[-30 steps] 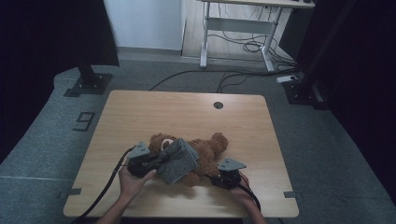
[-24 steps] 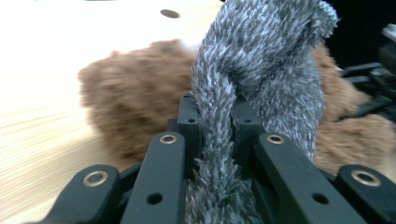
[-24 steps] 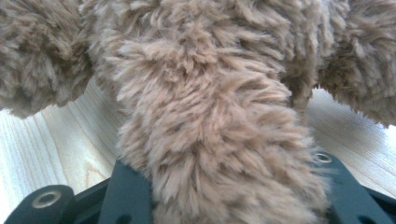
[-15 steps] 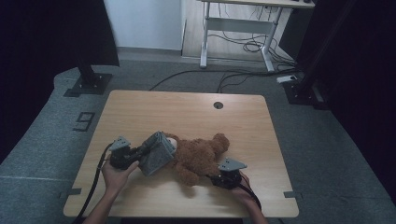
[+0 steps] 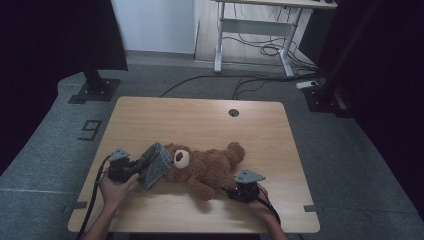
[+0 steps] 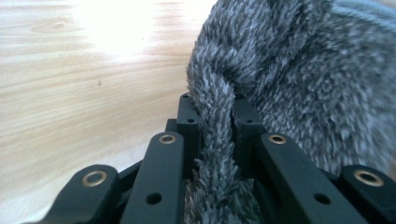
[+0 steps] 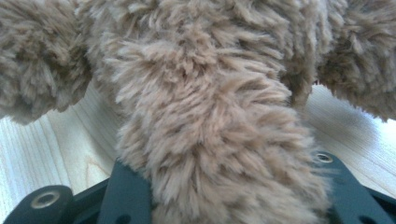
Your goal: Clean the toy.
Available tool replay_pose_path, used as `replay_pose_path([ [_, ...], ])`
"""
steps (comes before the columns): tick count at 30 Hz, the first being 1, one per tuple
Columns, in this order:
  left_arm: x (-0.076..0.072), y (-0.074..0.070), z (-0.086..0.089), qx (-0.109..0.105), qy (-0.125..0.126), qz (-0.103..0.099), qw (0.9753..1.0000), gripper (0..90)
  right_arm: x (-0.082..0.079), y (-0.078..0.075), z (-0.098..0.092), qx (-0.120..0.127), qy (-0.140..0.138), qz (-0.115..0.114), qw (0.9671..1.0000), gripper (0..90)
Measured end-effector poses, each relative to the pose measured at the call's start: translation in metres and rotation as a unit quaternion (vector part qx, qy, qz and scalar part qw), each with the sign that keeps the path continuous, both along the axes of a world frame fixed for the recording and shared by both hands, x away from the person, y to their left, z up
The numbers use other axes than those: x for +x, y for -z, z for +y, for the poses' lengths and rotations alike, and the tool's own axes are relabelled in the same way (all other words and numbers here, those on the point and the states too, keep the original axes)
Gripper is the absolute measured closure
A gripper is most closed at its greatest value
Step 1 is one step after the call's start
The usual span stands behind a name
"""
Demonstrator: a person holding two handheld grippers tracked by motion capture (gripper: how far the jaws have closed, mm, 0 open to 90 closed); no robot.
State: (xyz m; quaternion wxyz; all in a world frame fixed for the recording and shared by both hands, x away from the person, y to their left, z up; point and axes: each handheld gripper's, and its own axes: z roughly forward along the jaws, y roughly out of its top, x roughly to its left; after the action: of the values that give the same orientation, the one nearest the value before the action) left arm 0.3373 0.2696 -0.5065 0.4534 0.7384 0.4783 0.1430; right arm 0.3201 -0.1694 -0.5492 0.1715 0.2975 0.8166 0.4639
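While the brown teddy bear [image 5: 210, 167] is lying on its side near the front edge of the wooden table [image 5: 200, 120], the left gripper [image 5: 131, 166] is pinching a fold of the grey fleece garment [image 5: 156, 165] tight between its jaws and holding it just left of the bear's head; the right gripper [image 5: 240, 191] is gripping a furry limb [image 7: 210, 154] at the near right; judging by this, the garment is looking fully off the bear, with only setting it aside remaining.
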Motion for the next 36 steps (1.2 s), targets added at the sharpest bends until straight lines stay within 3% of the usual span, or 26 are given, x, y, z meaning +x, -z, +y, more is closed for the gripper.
replay_pose_path([
  [7, -0.021, -0.001, 0.022, 0.001, -0.004, 0.005, 1.0, 76.6, 0.0, 0.0, -0.001, 0.0, 0.0, 0.0, 1.0, 53.8],
  [14, -0.035, 0.012, 0.056, 0.002, -0.032, 0.031, 0.999, 74.5, 0.001, 0.0, -0.001, 0.003, 0.004, 0.004, 1.0, 53.3],
  [19, -0.039, 0.022, 0.063, 0.021, -0.044, 0.051, 0.9975, 62.3, 0.002, 0.0, -0.002, 0.006, 0.006, 0.004, 1.0, 52.9],
  [23, -0.039, 0.018, 0.063, 0.025, -0.051, 0.037, 0.9977, 40.7, 0.003, 0.0, -0.002, 0.005, 0.008, 0.003, 0.9999, 51.8],
  [24, -0.039, 0.014, 0.062, 0.024, -0.047, 0.03, 0.9982, 40.7, 0.003, 0.0, -0.002, 0.005, 0.008, 0.003, 0.9999, 51.2],
  [25, -0.04, 0.005, 0.058, 0.018, -0.034, 0.013, 0.9992, 31.9, 0.002, 0.0, -0.001, 0.005, 0.009, 0.003, 0.9999, 49.8],
  [30, -0.04, -0.013, 0.043, 0.005, 0.015, -0.01, 0.9998, 20.0, 0.002, 0.0, -0.001, 0.003, 0.011, 0.0, 0.9999, 47.5],
  [32, -0.037, -0.016, 0.043, 0.005, 0.011, -0.021, 0.9997, 16.7, 0.001, 0.0, -0.001, 0.002, 0.011, 0.0, 0.9999, 47.0],
  [36, -0.03, -0.018, 0.048, -0.011, 0.014, -0.017, 0.9997, 14.5, 0.001, 0.0, -0.001, 0.002, 0.011, 0.0, 0.9999, 46.7],
])
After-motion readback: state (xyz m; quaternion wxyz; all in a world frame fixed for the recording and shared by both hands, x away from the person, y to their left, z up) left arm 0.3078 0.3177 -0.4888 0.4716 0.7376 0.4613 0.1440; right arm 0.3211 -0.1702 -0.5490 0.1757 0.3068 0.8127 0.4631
